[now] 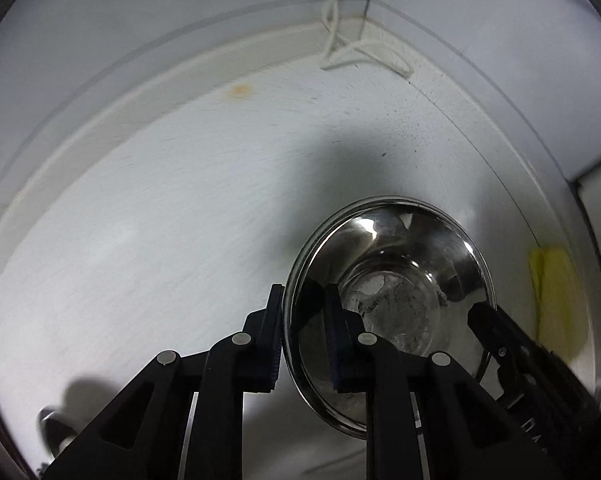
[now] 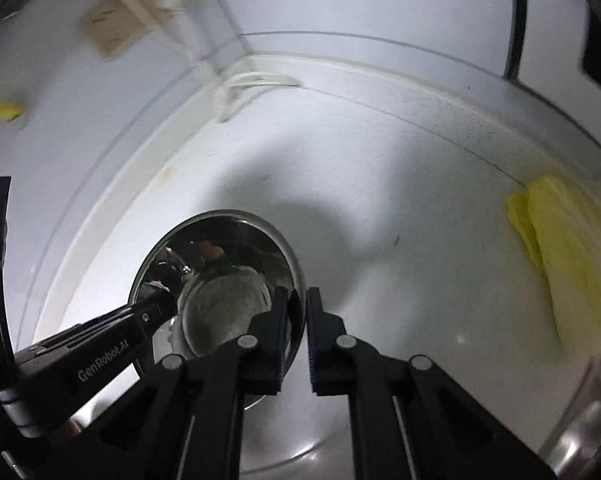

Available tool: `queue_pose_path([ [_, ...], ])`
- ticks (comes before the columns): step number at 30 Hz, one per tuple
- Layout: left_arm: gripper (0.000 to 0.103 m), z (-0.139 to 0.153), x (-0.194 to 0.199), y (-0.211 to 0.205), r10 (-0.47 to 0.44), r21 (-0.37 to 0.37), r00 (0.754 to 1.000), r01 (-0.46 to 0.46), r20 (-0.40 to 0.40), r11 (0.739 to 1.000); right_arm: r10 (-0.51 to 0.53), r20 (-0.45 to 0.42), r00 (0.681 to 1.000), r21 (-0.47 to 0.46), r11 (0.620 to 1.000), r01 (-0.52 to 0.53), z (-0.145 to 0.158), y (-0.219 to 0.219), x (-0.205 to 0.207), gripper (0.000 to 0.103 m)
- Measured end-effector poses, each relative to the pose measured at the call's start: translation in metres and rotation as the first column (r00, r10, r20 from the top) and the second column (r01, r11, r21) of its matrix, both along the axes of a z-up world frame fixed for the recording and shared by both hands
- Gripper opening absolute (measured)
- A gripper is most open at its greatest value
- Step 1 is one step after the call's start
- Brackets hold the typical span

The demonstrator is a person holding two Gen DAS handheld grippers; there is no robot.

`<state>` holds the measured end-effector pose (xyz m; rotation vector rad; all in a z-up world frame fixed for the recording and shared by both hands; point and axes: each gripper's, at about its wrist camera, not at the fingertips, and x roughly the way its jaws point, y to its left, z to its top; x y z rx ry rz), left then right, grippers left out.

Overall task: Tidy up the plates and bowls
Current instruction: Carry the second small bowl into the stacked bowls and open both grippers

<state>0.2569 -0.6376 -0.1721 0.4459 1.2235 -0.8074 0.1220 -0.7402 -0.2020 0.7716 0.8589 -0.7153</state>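
Note:
A shiny steel bowl (image 1: 396,280) is held above a white counter. My left gripper (image 1: 304,340) is shut on the bowl's left rim, one finger outside and one inside. In the right wrist view the same bowl (image 2: 220,276) sits left of centre, and my right gripper (image 2: 298,340) is shut on its right rim, one finger on each side. The right gripper's fingers (image 1: 496,332) show at the bowl's right edge in the left wrist view. The left gripper's fingers (image 2: 148,312) reach in from the left in the right wrist view.
The white counter (image 1: 160,220) ends at white walls meeting in a corner. A white cord (image 1: 340,48) lies in that corner. A yellow cloth (image 2: 560,248) lies at the right on the counter. Wall sockets (image 2: 136,12) sit at the upper left. A steel edge (image 2: 580,432) shows at the lower right.

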Motion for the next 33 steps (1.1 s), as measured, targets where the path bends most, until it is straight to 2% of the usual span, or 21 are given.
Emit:
queue_pose_path([
  [3, 0.015, 0.02, -0.001, 0.057, 0.036, -0.013, 0.999, -0.036, 0.005, 0.999, 0.076, 0.035, 0.996, 0.008, 0.997, -0.077, 0.026, 0.058, 0.0, 0.008],
  [7, 0.016, 0.044, 0.003, 0.158, 0.154, -0.031, 0.988, -0.154, 0.0, 0.988, 0.203, 0.063, 0.977, -0.001, 0.979, -0.203, 0.046, 0.135, 0.011, 0.008],
  [10, 0.017, 0.044, 0.01, 0.228, 0.249, -0.013, 0.968, -0.249, 0.005, 0.968, 0.309, 0.05, 0.95, -0.012, 0.951, -0.308, 0.048, 0.188, 0.028, 0.008],
  [14, 0.018, 0.026, 0.022, 0.284, 0.334, 0.03, 0.942, -0.334, -0.001, 0.942, 0.427, 0.025, 0.904, 0.011, 0.904, -0.427, 0.031, 0.24, 0.054, 0.008],
  [16, 0.018, 0.016, 0.026, 0.3, 0.36, 0.038, 0.933, -0.36, 0.003, 0.932, 0.465, 0.007, 0.885, 0.011, 0.885, -0.466, 0.019, 0.257, 0.065, 0.008],
  [19, 0.018, -0.005, 0.029, 0.312, 0.377, 0.041, 0.926, -0.377, 0.018, 0.925, 0.486, -0.024, 0.873, 0.002, 0.874, -0.487, 0.004, 0.268, 0.075, 0.008],
  [26, 0.019, -0.028, 0.024, 0.321, 0.356, 0.047, 0.934, -0.358, 0.042, 0.933, 0.496, -0.074, 0.865, -0.007, 0.867, -0.498, -0.02, 0.278, 0.08, 0.009],
  [29, 0.018, -0.037, 0.021, 0.321, 0.345, 0.065, 0.938, -0.347, 0.033, 0.936, 0.507, -0.104, 0.856, -0.004, 0.86, -0.51, -0.03, 0.284, 0.08, 0.012],
  [33, 0.019, -0.044, 0.024, 0.313, 0.325, 0.059, 0.945, -0.327, 0.04, 0.943, 0.491, -0.097, 0.866, 0.029, 0.871, -0.49, -0.035, 0.282, 0.073, 0.013],
])
